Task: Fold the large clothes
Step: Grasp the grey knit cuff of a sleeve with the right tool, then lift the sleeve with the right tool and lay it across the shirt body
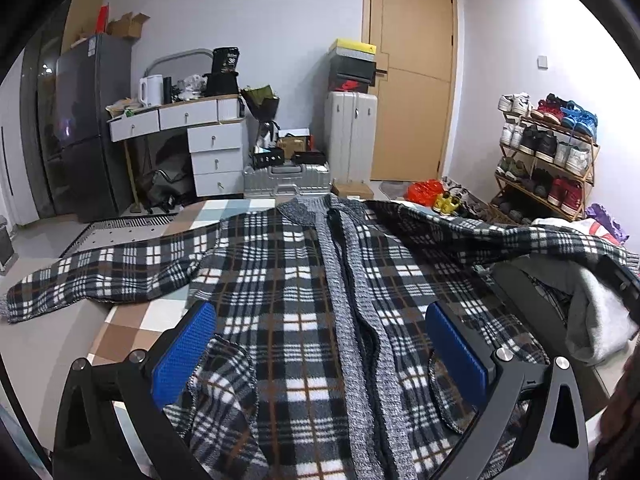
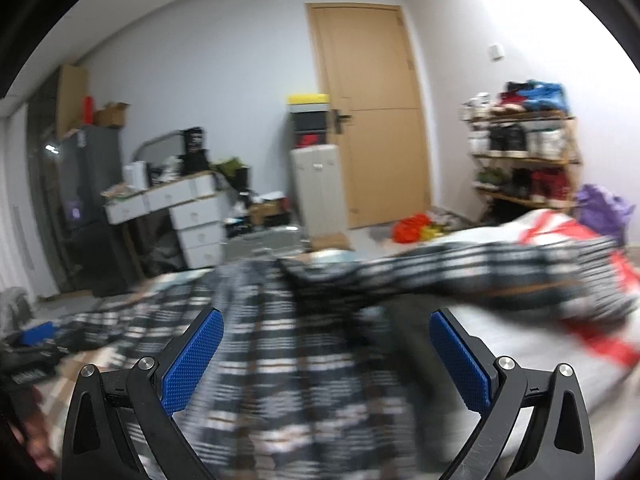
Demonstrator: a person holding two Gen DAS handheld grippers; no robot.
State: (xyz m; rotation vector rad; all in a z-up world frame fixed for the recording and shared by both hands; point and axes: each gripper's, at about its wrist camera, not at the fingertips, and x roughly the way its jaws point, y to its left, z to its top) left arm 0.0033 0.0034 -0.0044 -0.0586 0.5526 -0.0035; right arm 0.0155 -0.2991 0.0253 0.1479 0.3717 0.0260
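Both grippers are let go wide, grasping nothing: the left gripper (image 1: pixel 320 340) and right gripper (image 2: pixel 326 344) hang over the plaid cardigan (image 1: pixel 280 264), spread flat on the checked blanket (image 1: pixel 132 320).

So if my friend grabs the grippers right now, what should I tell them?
Left gripper: jaws open, holding nothing, hovering over the plaid cardigan's hem.
Right gripper: jaws open, holding nothing; its view is blurred.
The cardigan lies front-up on the checked bedspread, one sleeve stretched out flat to the left, the other sleeve draped over a pile on the right.
Done: spread out.
Left: fold both sleeves in, then fold the body.
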